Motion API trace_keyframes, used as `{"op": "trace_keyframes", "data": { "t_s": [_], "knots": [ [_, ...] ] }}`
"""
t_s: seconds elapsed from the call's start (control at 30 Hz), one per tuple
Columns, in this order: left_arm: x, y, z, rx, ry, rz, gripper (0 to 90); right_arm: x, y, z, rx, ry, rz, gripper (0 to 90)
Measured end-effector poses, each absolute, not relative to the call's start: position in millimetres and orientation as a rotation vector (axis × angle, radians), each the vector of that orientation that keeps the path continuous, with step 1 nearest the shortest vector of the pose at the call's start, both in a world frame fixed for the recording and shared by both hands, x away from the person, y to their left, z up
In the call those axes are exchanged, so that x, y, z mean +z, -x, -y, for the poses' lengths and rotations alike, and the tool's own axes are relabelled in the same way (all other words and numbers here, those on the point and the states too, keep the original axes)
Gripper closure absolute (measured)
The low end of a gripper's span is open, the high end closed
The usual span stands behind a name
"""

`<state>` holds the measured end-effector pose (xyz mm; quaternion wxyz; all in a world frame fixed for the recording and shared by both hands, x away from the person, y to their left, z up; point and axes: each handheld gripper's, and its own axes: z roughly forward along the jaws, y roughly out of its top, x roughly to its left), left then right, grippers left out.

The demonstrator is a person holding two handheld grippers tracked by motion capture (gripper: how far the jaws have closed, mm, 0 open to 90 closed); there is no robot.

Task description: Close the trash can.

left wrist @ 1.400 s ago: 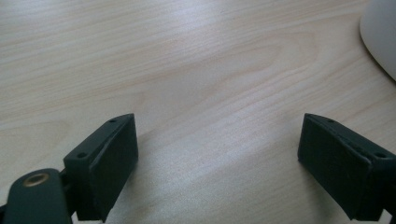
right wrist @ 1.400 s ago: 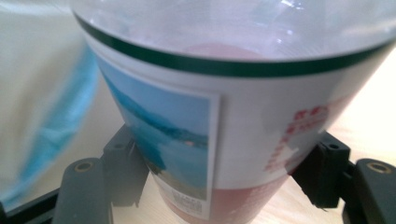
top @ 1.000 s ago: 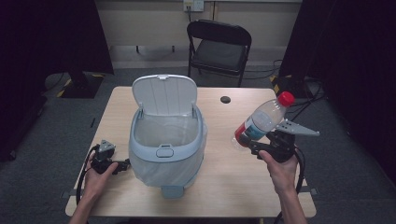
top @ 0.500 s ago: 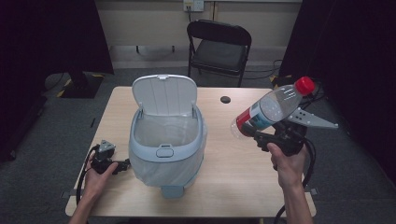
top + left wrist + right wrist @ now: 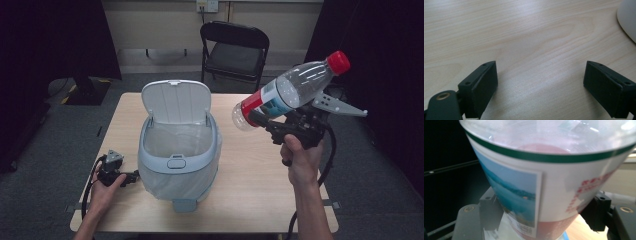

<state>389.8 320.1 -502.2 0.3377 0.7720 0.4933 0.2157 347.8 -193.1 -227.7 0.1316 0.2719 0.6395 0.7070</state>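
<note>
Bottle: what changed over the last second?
The right gripper, clamped on the bottle, lifted it higher above the table, cap end raised further. Unchanged: left gripper open, resting beside the open bin; small black cap on the table.

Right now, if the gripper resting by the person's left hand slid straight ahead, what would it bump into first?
Most likely the bin: the left gripper lies on the table, its open jaws aimed at the bin's side, though the gap is hard to judge.
</note>
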Motion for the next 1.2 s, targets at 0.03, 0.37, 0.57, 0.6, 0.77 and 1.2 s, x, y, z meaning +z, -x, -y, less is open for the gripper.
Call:
{"op": "trace_keyframes", "data": {
  "t_s": [0.03,0.37,0.57,0.6,0.77,1.2],
  "knots": [
    [-502.2,-389.8,-320.1,0.562,-2.012,-1.285,11.7,-223.8,-347.9,188.3,2.060,-0.772,-1.859,29.1],
    [-502.2,-389.9,-320.3,0.559,-2.012,-1.284,11.7,-209.4,-357.6,144.8,2.131,-0.654,-1.918,28.9],
    [-502.2,-389.9,-320.3,0.558,-2.012,-1.285,11.7,-209.5,-363.5,121.2,2.104,-0.607,-1.970,28.6],
    [-502.3,-389.9,-320.2,0.559,-2.010,-1.285,11.7,-210.4,-364.0,118.4,2.104,-0.599,-1.984,28.6],
    [-502.3,-389.9,-320.2,0.559,-2.010,-1.285,11.7,-215.8,-367.5,100.0,2.069,-0.575,-2.042,28.2],
    [-502.2,-390.0,-320.3,0.559,-2.011,-1.285,11.7,-230.8,-380.6,65.1,1.963,-0.604,-2.162,26.6]
  ]
}}
